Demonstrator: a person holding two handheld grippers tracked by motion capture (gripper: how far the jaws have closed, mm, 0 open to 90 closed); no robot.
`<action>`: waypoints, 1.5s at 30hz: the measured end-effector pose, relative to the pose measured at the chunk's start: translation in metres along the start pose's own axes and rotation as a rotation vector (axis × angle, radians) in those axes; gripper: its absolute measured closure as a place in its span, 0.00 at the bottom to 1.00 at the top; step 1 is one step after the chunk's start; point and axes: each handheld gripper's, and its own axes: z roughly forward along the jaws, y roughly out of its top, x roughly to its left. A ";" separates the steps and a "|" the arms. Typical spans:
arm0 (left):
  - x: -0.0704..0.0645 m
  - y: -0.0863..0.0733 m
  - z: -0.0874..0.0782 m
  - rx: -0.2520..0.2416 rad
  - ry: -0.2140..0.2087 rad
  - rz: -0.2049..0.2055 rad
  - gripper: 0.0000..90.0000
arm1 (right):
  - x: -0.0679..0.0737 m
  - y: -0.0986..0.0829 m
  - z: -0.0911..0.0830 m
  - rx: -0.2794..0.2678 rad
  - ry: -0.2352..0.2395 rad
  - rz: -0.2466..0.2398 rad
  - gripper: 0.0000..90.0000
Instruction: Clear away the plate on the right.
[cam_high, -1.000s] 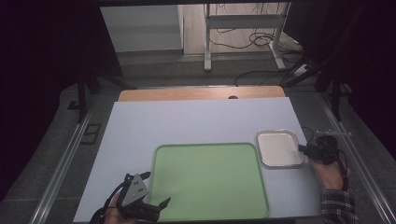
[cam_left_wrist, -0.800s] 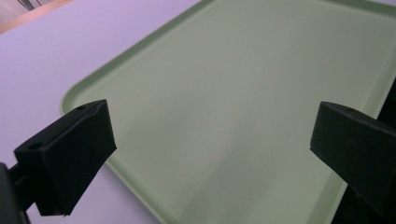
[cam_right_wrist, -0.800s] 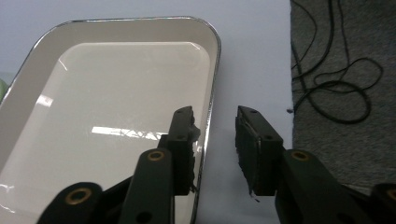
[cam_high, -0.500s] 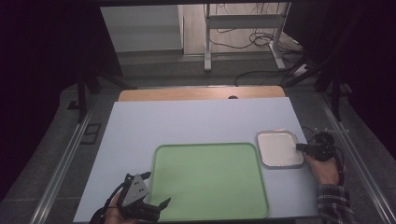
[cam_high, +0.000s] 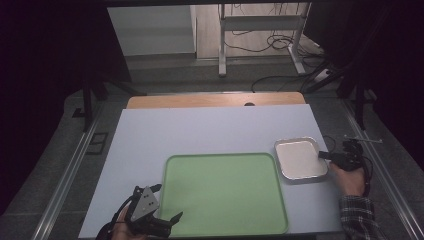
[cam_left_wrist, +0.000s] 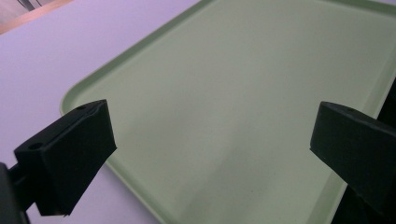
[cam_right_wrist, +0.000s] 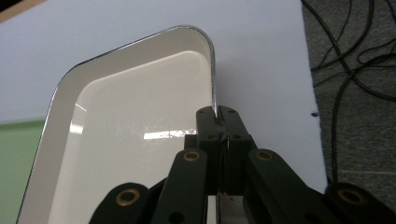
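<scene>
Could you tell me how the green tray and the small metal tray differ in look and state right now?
The green tray is matt pale green and clearly larger; the metal tray is shiny, silver-rimmed and whitish inside. The green tray lies free under the open left gripper, whose jaws stand wide apart above it, while the metal tray has its right rim pinched by the shut right gripper. Both are shallow rounded rectangles, hold nothing, and sit side by side on the table.

The large tray (cam_high: 225, 195) lies on the table (cam_high: 200, 130) at its near edge. The small tray (cam_high: 300, 159) lies just right of the large tray's far right corner. The left gripper (cam_high: 162, 220) sits at the large tray's near left corner; the right gripper (cam_high: 325, 156) touches the small tray's right rim.
</scene>
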 end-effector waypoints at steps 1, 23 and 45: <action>0.000 0.000 0.000 0.001 0.000 0.000 0.00 | 0.001 0.000 -0.001 0.000 0.005 0.002 0.99; 0.000 0.000 0.000 -0.002 0.001 0.002 0.00 | 0.043 -0.005 0.006 0.009 0.115 -0.032 0.99; 0.000 0.000 0.000 0.001 0.003 0.002 0.00 | 0.085 -0.015 0.020 0.054 0.188 -0.068 0.98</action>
